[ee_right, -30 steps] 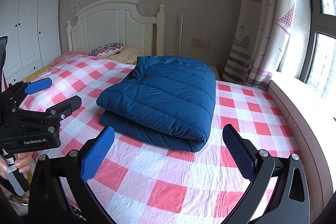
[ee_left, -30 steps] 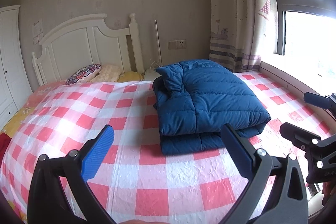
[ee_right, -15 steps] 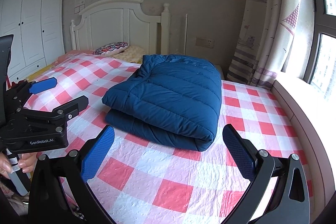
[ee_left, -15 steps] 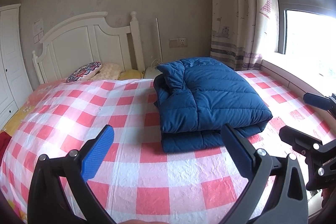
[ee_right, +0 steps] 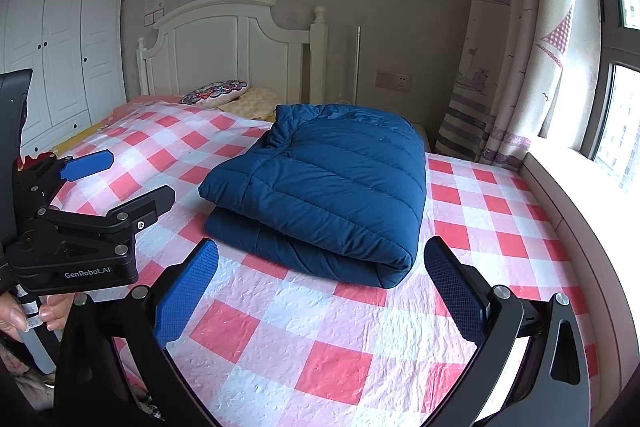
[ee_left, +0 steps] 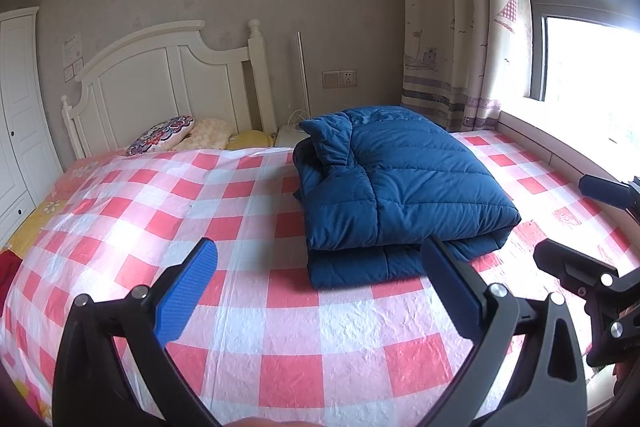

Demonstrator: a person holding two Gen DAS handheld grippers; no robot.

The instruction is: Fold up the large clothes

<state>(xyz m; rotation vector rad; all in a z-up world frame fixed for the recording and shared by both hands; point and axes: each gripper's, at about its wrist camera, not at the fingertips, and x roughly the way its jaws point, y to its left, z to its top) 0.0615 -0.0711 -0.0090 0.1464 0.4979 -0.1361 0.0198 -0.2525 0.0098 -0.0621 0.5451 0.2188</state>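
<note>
A dark blue quilted down jacket (ee_left: 400, 195) lies folded into a thick rectangle on the red-and-white checked bed cover (ee_left: 248, 311); it also shows in the right wrist view (ee_right: 328, 187). My left gripper (ee_left: 320, 291) is open and empty, held above the bed short of the jacket's near edge. My right gripper (ee_right: 320, 287) is open and empty, also short of the jacket. Each gripper appears at the edge of the other's view: the right gripper (ee_left: 592, 231) and the left gripper (ee_right: 116, 183).
A white headboard (ee_left: 168, 83) and pillows (ee_left: 164, 135) stand at the bed's far end. A patterned curtain (ee_left: 452, 27) and a window sill (ee_right: 576, 195) run along the right side. A white wardrobe (ee_right: 60, 39) stands left.
Both grippers have drawn back and shifted slightly, so the jacket sits a little further off in both views. The jacket has not moved. Both grippers stay open.
</note>
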